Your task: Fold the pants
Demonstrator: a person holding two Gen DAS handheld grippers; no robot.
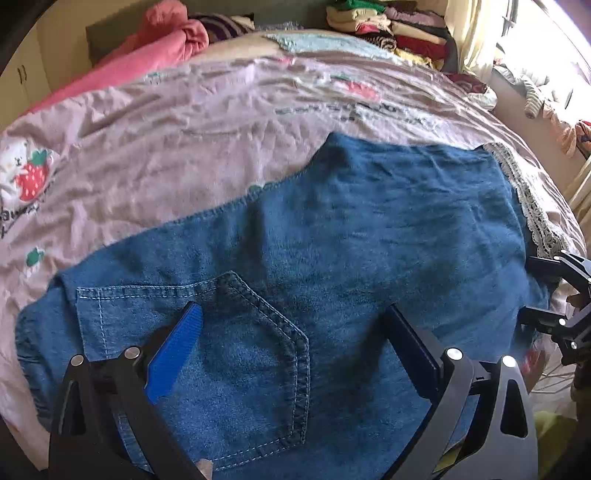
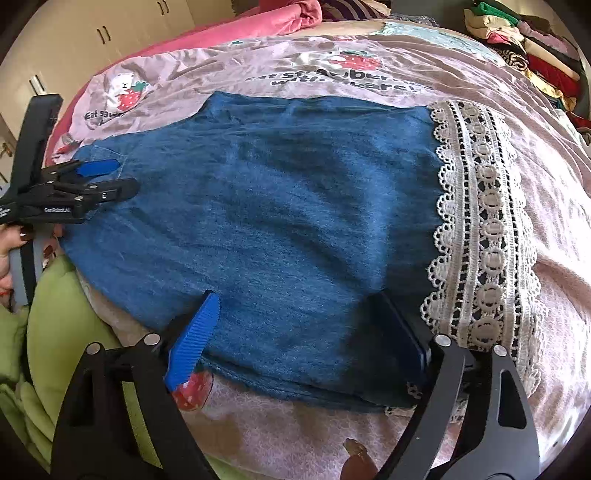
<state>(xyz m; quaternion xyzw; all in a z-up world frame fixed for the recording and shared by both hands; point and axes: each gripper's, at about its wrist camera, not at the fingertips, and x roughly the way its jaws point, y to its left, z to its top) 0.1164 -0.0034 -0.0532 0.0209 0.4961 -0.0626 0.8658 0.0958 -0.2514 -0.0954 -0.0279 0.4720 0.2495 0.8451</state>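
Blue denim pants [image 1: 332,236] with a white lace hem [image 2: 484,229] lie folded flat on the pink bedspread [image 1: 166,140]; they also show in the right wrist view [image 2: 277,206]. My left gripper [image 1: 295,317] is open, its jaws spread over the back pocket [image 1: 236,354] at the waistband end. My right gripper [image 2: 299,310] is open over the near edge of the pants, beside the lace hem. The left gripper also shows at the left of the right wrist view [image 2: 118,177]. The right gripper shows at the right edge of the left wrist view [image 1: 554,291].
A pink blanket [image 1: 155,48] lies at the head of the bed. Stacks of folded clothes [image 1: 391,26] sit at the far right. A green cushion [image 2: 55,325] lies by the near edge. Cupboards [image 2: 103,33] stand at the left.
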